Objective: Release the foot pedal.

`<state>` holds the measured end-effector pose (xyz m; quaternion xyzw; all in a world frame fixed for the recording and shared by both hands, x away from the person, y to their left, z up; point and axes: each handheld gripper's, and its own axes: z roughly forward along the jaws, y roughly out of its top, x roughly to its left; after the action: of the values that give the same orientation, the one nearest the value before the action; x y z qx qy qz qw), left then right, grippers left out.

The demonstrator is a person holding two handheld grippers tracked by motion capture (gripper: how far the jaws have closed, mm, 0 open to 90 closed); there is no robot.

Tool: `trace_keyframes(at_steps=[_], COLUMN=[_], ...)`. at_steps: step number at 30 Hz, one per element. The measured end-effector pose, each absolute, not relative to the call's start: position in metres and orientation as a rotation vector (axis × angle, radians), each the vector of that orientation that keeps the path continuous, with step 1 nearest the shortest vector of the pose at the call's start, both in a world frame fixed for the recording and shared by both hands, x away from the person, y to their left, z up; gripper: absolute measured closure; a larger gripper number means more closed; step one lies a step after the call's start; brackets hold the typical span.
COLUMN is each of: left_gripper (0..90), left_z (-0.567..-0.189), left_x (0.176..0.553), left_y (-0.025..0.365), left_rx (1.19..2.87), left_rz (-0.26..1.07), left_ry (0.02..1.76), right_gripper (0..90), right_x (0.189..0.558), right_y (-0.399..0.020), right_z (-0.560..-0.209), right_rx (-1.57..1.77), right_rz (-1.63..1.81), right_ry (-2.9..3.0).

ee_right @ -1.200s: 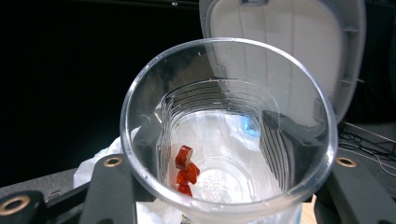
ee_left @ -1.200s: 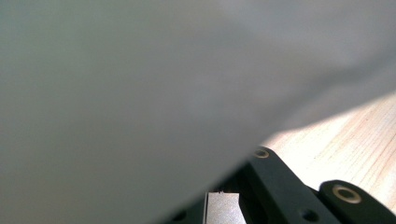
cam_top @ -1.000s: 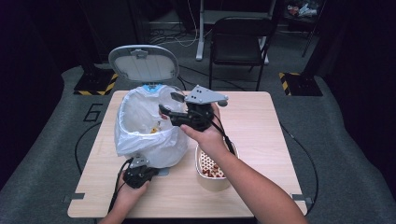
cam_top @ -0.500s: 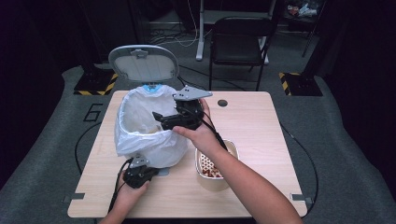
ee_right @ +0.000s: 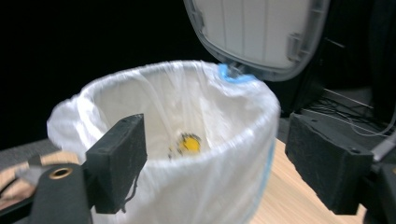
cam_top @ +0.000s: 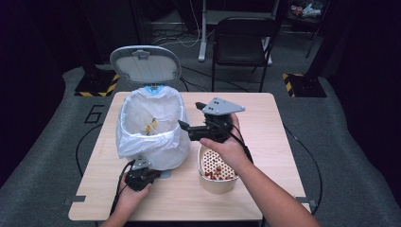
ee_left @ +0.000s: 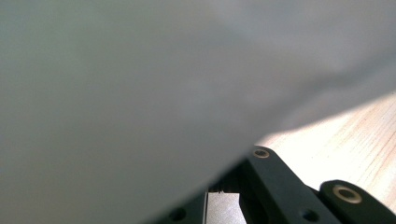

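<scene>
Right fingers: right gripper (cam_top: 185, 127) stands wide and empty just beside the bin rim; its jaws have just been closing a little, nothing between them.
Left fingers: left gripper (cam_top: 140, 176) is closed at the base of the bin, pressed to the white liner (ee_left: 140, 93); what it pinches I cannot tell.
Bin: lined bin (cam_top: 150, 130) on the tabletop (cam_top: 265, 113), lid (cam_top: 145, 64) up, yellow scraps (ee_right: 189, 143) inside.
Bowl: perforated bowl (cam_top: 216, 168) beside it holds brownish bits.
Progress: some scraps binned, judged midway; bowl's contents remain.
</scene>
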<state>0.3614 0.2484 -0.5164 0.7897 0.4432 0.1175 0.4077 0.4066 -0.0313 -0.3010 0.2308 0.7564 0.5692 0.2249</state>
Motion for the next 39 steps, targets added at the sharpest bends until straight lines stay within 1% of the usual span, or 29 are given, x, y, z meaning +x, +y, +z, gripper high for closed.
trace_keyframes(at_steps=[2,3,5,7,9,10,12,14,19,22,26,27,28,30,31,32,33,34,38,39], left_gripper=[89.6,87.8,82.6,80.3,71.7,71.7,68.2,65.5,62.9,62.3,62.1,61.2,60.6,58.9,56.6,55.6,54.0,52.4,48.5,48.3], left_z=[-0.516,-0.515,-0.515,-0.513,-0.511,-0.511,-0.507,-0.503,-0.496,-0.497,-0.496,-0.493,-0.492,-0.489,-0.489,-0.489,-0.489,-0.49,-0.492,-0.493], left_x=[0.362,0.362,0.361,0.359,0.357,0.355,0.353,0.352,0.349,0.349,0.347,0.345,0.345,0.348,0.347,0.347,0.345,0.344,0.341,0.342], left_y=[0.248,0.248,0.248,0.249,0.25,0.251,0.256,0.261,0.268,0.27,0.271,0.271,0.271,0.277,0.276,0.276,0.28,0.282,0.291,0.296], left_rx=[1.988,1.991,1.984,2.001,2.0,1.982,1.971,1.995,1.967,1.995,1.992,1.973,1.949,2.01,1.975,1.975,1.991,1.977,1.958,1.972], left_rz=[0.277,0.271,0.257,0.237,0.219,0.201,0.165,0.167,0.16,0.154,0.161,0.162,0.153,0.21,0.196,0.196,0.241,0.256,0.275,0.286], left_ry=[1.127,1.126,1.13,1.131,1.122,1.128,1.123,1.101,1.118,1.107,1.113,1.149,1.144,1.082,1.11,1.11,1.117,1.124,1.168,1.135], right_gripper=[21.0,21.6,22.0,22.8,23.1,24.2,25.5,26.8,28.6,28.5,28.6,28.6,28.6,28.5,28.5,28.5,28.5,28.5,28.5,28.5], right_x=[0.402,0.398,0.392,0.389,0.386,0.382,0.377,0.374,0.373,0.371,0.368,0.368,0.368,0.367,0.367,0.367,0.366,0.367,0.367,0.368], right_y=[-0.042,-0.05,-0.062,-0.072,-0.078,-0.09,-0.103,-0.113,-0.133,-0.144,-0.156,-0.16,-0.162,-0.168,-0.172,-0.174,-0.178,-0.18,-0.192,-0.194], right_z=[-0.303,-0.305,-0.31,-0.315,-0.318,-0.324,-0.331,-0.337,-0.348,-0.355,-0.365,-0.368,-0.371,-0.375,-0.378,-0.38,-0.383,-0.385,-0.399,-0.403], right_rx=[0.641,0.642,0.646,0.651,0.66,0.692,0.734,0.768,0.829,0.874,0.897,0.905,0.918,0.941,0.952,0.96,0.973,0.98,1.034,1.042], right_rz=[1.547,1.539,1.516,1.487,1.475,1.475,1.473,1.478,1.471,1.468,1.443,1.441,1.436,1.436,1.432,1.424,1.412,1.407,1.379,1.362], right_ry=[2.076,2.072,2.062,2.049,2.046,2.039,2.026,2.029,2.008,1.995,1.976,1.973,1.971,1.963,1.959,1.951,1.942,1.938,1.92,1.916])
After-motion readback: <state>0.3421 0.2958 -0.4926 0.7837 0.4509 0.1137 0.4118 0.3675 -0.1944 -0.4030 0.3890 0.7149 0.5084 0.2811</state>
